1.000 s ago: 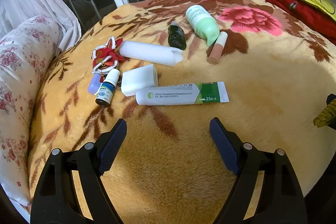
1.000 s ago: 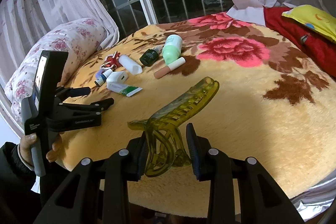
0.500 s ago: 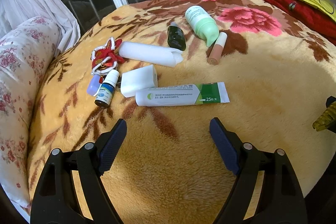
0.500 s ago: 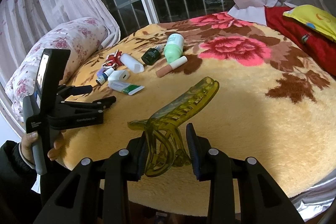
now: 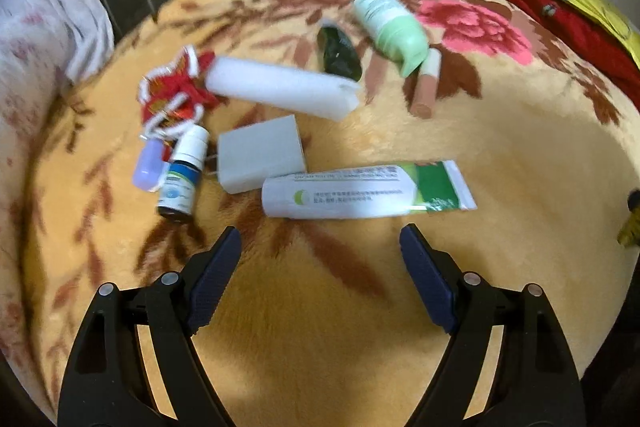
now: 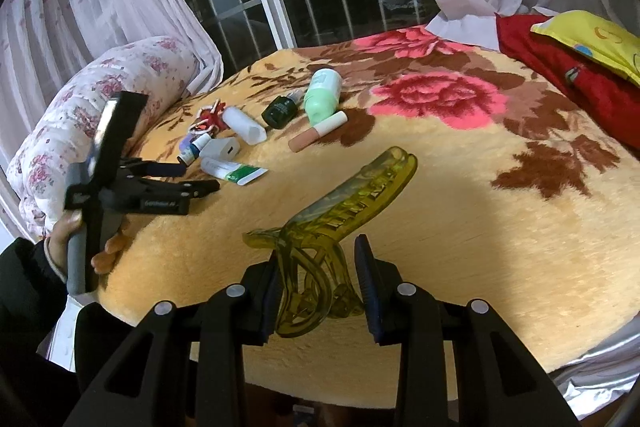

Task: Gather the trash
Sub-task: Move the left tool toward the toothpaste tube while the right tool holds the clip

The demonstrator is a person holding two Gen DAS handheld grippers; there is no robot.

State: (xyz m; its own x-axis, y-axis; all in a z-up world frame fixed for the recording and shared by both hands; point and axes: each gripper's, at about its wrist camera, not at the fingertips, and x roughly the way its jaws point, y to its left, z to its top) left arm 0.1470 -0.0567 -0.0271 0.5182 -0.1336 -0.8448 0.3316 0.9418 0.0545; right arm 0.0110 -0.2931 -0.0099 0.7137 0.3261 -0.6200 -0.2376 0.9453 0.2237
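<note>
Closer now than a moment back, the left tongs (image 5: 320, 263) have slid in over the bed (image 5: 520, 155) toward the litter, jaws wide and empty, the view blurred by the move. Take the green-and-white tube (image 5: 366, 193) as the marker: it lies just beyond those tongs. Beside it sit a white block (image 5: 260, 157) and a small dropper bottle (image 5: 182, 175); farther back lie a white cylinder (image 5: 280, 93), a red trinket (image 5: 176, 95), a dark bottle (image 5: 340, 57), a green bottle (image 5: 394, 27) and a pinkish stick (image 5: 426, 87). Nearer than the tube, the right tongs (image 6: 320, 279) stand narrow on a yellow hair claw (image 6: 340, 211). By my reckoning one piece is collected and the rest remains.
</note>
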